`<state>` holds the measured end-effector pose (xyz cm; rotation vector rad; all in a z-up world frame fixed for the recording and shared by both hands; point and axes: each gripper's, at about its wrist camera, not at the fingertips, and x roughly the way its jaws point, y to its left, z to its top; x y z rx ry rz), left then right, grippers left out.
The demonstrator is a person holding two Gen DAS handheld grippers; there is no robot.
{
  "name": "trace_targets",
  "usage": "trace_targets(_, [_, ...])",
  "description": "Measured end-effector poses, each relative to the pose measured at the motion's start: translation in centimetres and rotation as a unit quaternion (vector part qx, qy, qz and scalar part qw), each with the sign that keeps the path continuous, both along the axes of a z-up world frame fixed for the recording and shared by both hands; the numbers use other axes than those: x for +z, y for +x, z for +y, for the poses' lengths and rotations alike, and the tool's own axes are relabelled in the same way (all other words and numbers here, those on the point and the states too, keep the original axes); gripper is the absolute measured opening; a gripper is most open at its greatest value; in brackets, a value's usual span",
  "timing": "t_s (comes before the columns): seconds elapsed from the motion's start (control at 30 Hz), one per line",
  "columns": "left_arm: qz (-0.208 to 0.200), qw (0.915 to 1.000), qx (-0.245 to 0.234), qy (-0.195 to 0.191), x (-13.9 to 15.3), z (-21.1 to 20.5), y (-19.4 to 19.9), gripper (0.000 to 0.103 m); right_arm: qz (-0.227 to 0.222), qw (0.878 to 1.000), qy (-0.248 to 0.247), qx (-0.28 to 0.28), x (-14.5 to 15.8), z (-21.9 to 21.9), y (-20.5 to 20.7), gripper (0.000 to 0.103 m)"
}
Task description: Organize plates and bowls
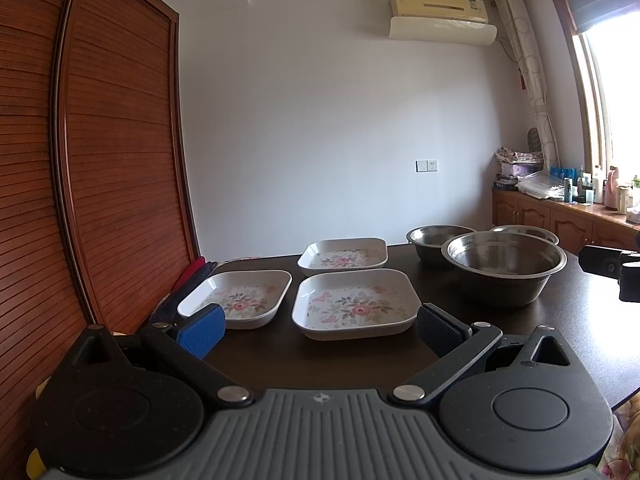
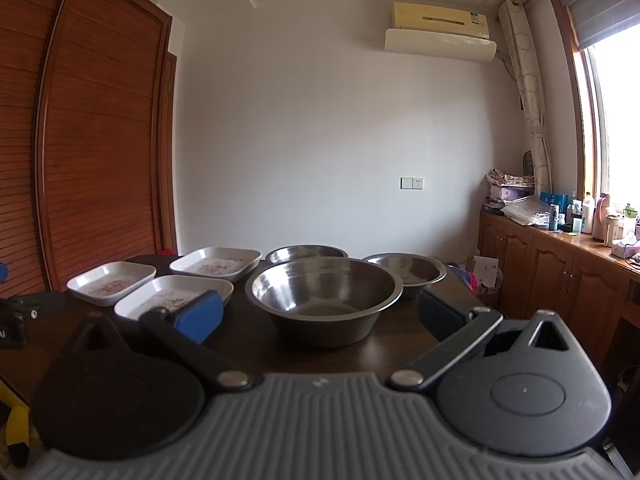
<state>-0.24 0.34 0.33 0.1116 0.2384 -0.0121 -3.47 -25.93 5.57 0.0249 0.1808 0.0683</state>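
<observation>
Both grippers hover with jaws spread, holding nothing. The left gripper [image 1: 320,326] faces the nearest floral plate [image 1: 355,304] at 12 o'clock; two more plates [image 1: 240,298] lie beyond. The right gripper [image 2: 320,316] faces the large steel bowl [image 2: 324,294]; bare tabletop [image 2: 384,354] lies before it. Only the right view shows the tabletop's right edge.

Ahead of the hand-held gripper stands a plain white wall with a switch plate [image 1: 426,165] low on it and an air conditioner [image 1: 440,16] high up. To the left rises a slatted wooden wardrobe [image 1: 100,152]. To the right, a patterned curtain [image 2: 528,92] hangs beside a bright window [image 2: 616,120], above wooden cabinets [image 2: 560,276] crowded with bottles [image 2: 587,209].
</observation>
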Motion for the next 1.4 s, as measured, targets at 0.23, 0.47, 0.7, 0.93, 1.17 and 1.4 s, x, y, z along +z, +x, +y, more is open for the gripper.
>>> trace_targets(0.23, [0.001,1.0000,0.000,0.001,-0.23,0.10,0.00,0.103,-0.001,1.000,0.001,0.001,0.14,-0.16,-0.19,0.103])
trace_targets(0.47, [0.001,1.0000,0.000,0.000,-0.35,0.14,0.03,0.103,-0.002,1.000,0.000,0.000,0.21,-0.30,-0.27,0.103])
trace_targets(0.7, [0.001,1.0000,0.001,0.000,-0.27,0.09,0.05,0.103,-0.001,1.000,0.002,0.000,0.20,-0.38,-0.25,0.103])
trace_targets(0.93, [0.003,1.0000,0.000,0.000,-0.37,0.05,0.04,0.103,0.003,1.000,0.002,0.000,0.20,-0.39,-0.20,0.103])
trace_targets(1.17, [0.001,1.0000,-0.002,0.002,-0.20,-0.11,-0.01,0.103,0.002,1.000,0.003,0.001,0.16,-0.50,-0.17,0.103])
trace_targets(1.4, [0.002,1.0000,-0.003,0.003,-0.36,-0.13,0.13,0.103,0.005,1.000,0.002,0.007,-0.02,-0.32,0.04,0.103])
